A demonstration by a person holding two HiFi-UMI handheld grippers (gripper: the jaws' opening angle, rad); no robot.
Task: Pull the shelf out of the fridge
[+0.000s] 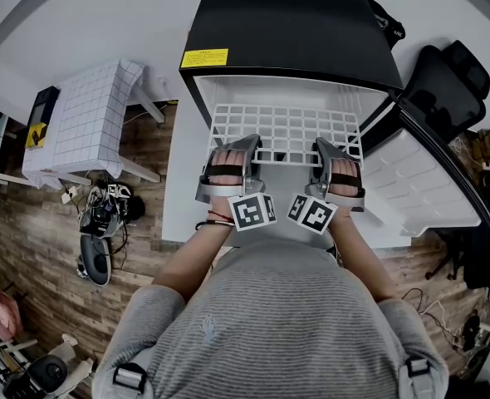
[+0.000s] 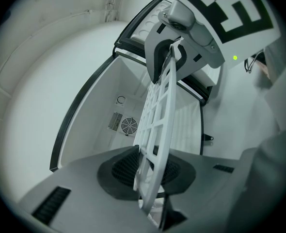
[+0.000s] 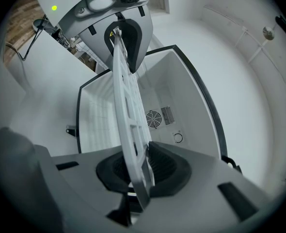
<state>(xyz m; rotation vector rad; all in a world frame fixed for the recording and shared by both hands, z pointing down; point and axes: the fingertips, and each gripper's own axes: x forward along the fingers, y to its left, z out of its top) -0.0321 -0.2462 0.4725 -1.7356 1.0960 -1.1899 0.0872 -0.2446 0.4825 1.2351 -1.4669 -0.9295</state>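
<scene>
My left tongs (image 1: 233, 152) and right tongs (image 1: 331, 152) were each clamped on the front edge of the white grid shelf (image 1: 286, 127), either side of its middle. It lay level in the fridge (image 1: 286, 32) mouth, long side crosswise, so the pull would run straight back toward me.
</scene>
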